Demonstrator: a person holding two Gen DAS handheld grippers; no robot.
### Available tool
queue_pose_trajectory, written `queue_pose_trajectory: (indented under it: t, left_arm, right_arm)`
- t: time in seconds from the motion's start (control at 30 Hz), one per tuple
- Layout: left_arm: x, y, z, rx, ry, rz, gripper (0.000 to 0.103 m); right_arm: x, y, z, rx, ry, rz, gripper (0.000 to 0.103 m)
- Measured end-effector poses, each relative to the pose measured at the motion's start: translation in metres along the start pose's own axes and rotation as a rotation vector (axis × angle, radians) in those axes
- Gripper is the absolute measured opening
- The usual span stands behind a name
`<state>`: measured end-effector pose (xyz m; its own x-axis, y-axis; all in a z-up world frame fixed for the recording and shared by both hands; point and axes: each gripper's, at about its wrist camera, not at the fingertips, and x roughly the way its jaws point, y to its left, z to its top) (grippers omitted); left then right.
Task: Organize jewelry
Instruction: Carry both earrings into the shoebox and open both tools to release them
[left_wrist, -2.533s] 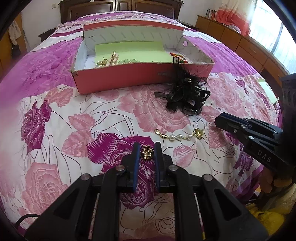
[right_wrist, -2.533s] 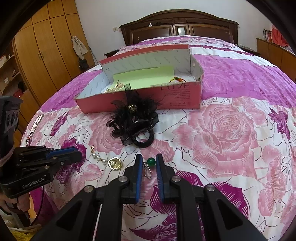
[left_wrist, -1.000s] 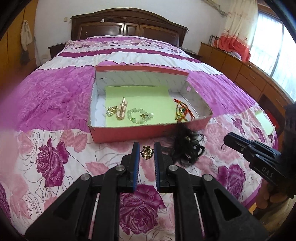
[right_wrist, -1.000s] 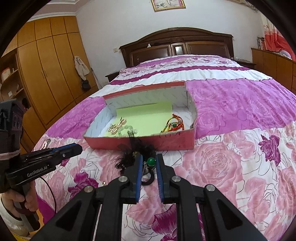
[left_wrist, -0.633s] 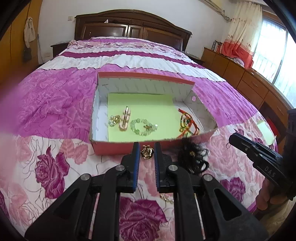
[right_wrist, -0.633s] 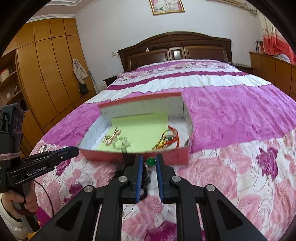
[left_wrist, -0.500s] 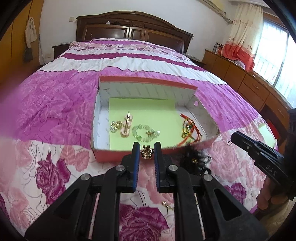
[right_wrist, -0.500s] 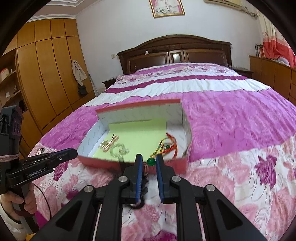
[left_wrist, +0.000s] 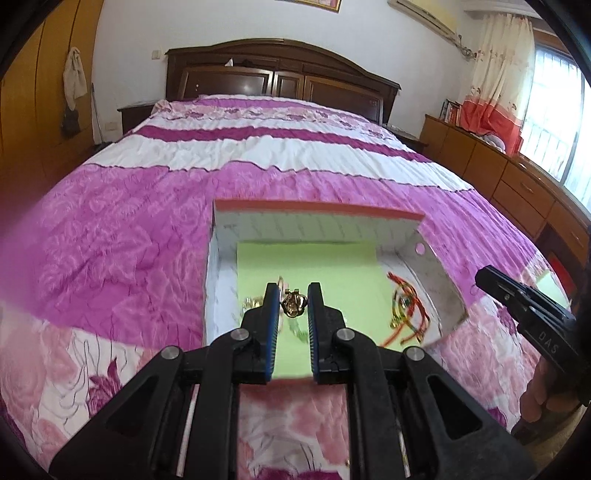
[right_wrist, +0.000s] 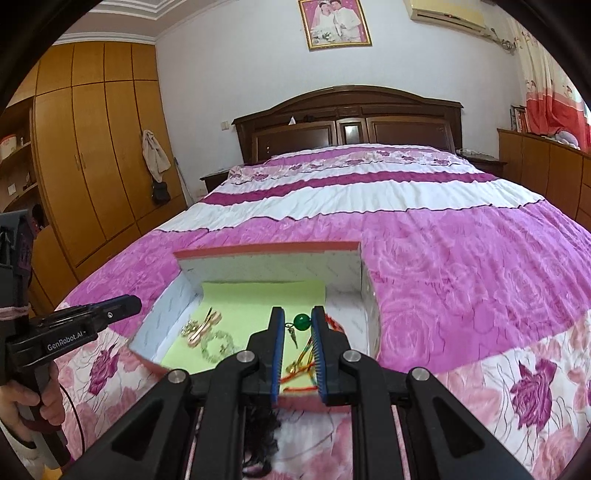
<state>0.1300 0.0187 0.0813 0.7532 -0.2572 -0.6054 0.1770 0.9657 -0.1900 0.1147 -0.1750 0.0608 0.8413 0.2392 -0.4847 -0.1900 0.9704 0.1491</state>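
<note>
An open red box (left_wrist: 317, 207) (right_wrist: 266, 250) with a green paper liner (left_wrist: 306, 266) (right_wrist: 258, 295) lies on the bed. My left gripper (left_wrist: 292, 300) is shut on a small gold ornament (left_wrist: 293, 305), held over the box's left half. My right gripper (right_wrist: 297, 320) is shut on a green bead earring (right_wrist: 303, 320), held over the box's right half. In the box lie a red and yellow cord bracelet (left_wrist: 406, 310) (right_wrist: 306, 354), a green bead bracelet (right_wrist: 218, 343) and a gold clip (right_wrist: 205, 325). The right gripper (left_wrist: 532, 314) shows at the left wrist view's right edge, and the left gripper (right_wrist: 81, 321) shows at the left of the right wrist view.
A pink and purple floral bedspread (left_wrist: 110, 240) (right_wrist: 461, 258) covers the bed. A black feathery hairpiece (right_wrist: 262, 443) lies on it in front of the box. A dark headboard (left_wrist: 280, 81) stands behind, wardrobes (right_wrist: 92, 147) to the left, wooden drawers (left_wrist: 517, 192) to the right.
Both grippers have moved forward and a little up, from in front of the box to over its inside, each keeping its piece of jewelry. The black hairpiece has dropped below the left view.
</note>
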Motion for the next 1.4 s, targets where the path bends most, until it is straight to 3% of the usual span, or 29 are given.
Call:
queue_pose_trajectory:
  t: [0.2,0.63,1.2,1.4]
  left_arm:
    - [0.024,0.004,0.003,-0.021,0.008,0.008,0.007]
    - [0.071,0.004,-0.011,-0.005,0.111,0.044,0.007]
    - [0.075,0.003,-0.013,-0.006,0.153,0.059,0.01]
    - [0.056,0.004,-0.01,-0.02,0.137,0.041,0.017]
  right_arm:
    - [0.02,-0.007,0.005,0.007,0.007,-0.019,0.016]
    - [0.065,-0.014,-0.01,0.012,0.104,-0.054,0.016]
    - [0.076,-0.018,-0.018,0.02,0.164,-0.052,0.017]
    - [0.062,-0.014,-0.014,0.031,0.145,-0.037,0.027]
